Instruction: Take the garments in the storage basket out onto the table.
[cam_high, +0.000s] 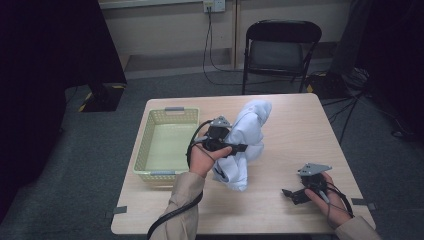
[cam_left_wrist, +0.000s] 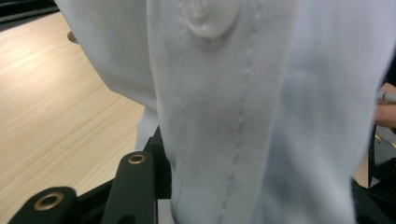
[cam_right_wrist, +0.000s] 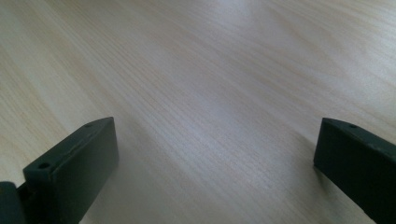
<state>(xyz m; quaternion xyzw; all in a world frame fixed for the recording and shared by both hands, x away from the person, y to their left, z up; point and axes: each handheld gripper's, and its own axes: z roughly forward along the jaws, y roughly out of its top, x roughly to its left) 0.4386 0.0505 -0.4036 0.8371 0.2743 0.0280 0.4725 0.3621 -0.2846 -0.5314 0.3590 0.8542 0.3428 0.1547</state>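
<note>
Near the table's (cam_high: 280, 210) front right corner, the right gripper (cam_high: 295, 194) rests with jaws spread, holding nothing. At mid-table the left gripper (cam_high: 239, 148) pinches a white shirt (cam_high: 248, 131), lifted beside the basket (cam_high: 145, 145) at the left edge. The dangling cloth could slip free.

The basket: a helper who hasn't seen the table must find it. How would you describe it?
On the wooden table, look to the left half, beside the white shirt held up by the left gripper. The basket is pale yellow, rectangular, with lattice walls and grey handles.
</note>
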